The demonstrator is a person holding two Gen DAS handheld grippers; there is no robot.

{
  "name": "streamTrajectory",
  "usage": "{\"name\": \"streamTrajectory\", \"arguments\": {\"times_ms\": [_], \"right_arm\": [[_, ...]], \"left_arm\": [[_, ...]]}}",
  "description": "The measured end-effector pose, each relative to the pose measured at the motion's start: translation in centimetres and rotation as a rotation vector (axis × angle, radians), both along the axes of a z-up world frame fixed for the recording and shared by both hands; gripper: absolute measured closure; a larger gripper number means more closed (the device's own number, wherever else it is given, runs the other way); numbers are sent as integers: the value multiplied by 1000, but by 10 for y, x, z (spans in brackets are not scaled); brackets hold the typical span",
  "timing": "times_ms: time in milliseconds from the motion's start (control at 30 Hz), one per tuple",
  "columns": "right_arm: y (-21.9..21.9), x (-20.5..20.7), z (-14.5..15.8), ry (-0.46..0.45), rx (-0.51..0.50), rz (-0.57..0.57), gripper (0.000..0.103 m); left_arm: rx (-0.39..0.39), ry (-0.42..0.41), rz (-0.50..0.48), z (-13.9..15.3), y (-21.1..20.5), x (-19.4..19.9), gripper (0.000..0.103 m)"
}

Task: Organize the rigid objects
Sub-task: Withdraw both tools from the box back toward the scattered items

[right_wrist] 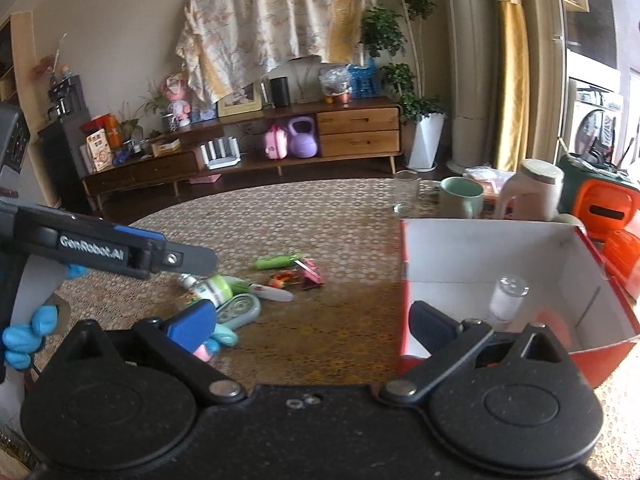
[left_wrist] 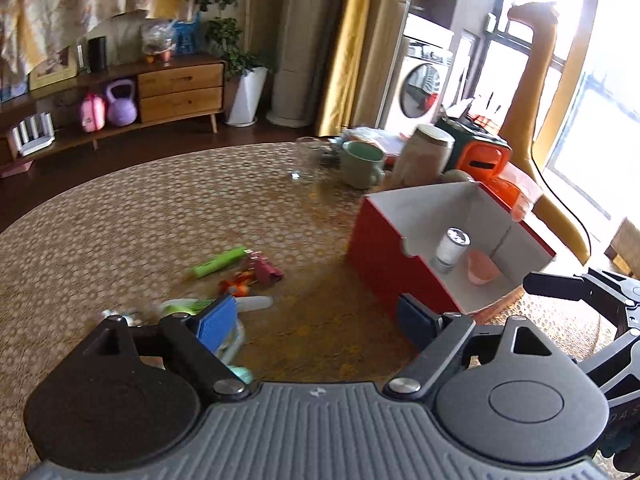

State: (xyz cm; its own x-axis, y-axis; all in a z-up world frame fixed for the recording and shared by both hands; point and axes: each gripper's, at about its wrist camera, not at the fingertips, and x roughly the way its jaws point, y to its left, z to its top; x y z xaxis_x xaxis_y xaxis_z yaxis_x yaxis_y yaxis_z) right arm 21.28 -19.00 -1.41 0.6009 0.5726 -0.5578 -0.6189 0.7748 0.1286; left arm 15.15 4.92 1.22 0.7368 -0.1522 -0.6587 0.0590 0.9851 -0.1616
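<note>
A red box (left_wrist: pixel 376 256) with a white inside stands on the round table at the right; it also shows in the right wrist view (right_wrist: pixel 480 256). Inside it are a small clear bottle (left_wrist: pixel 451 249) (right_wrist: pixel 506 298) and a pink object (left_wrist: pixel 482 267). Loose items lie on the table: a green tube (left_wrist: pixel 219 262) (right_wrist: pixel 276 261), a dark pink clip (left_wrist: pixel 267 269), an orange piece (left_wrist: pixel 236 284), a white-green bottle (right_wrist: pixel 208 289) and a pale teal case (right_wrist: pixel 240 309). My left gripper (left_wrist: pixel 320 322) is open and empty beside the box. My right gripper (right_wrist: pixel 310 326) is open and empty.
A green mug (left_wrist: pixel 362 162) (right_wrist: pixel 460 197), a clear glass (right_wrist: pixel 406 196), a white jug (right_wrist: pixel 534 190) and an orange container (right_wrist: pixel 608 208) stand at the table's far side. The left gripper's body (right_wrist: pixel 112 254) crosses the right wrist view's left.
</note>
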Motion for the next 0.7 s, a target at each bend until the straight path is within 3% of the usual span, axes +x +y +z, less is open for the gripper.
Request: {"name": "streamTrajectory", "arguments": {"times_ms": [200, 533, 700], "right_arm": [[23, -6, -10, 16, -7, 40, 1], [68, -18, -36, 34, -45, 120, 1], [92, -26, -52, 34, -80, 192, 2]], "left_arm": [[-18, -18, 39, -6, 37, -17, 1], [-32, 2, 105, -44, 84, -40, 0], [-78, 75, 205, -73, 114, -43, 0]]}}
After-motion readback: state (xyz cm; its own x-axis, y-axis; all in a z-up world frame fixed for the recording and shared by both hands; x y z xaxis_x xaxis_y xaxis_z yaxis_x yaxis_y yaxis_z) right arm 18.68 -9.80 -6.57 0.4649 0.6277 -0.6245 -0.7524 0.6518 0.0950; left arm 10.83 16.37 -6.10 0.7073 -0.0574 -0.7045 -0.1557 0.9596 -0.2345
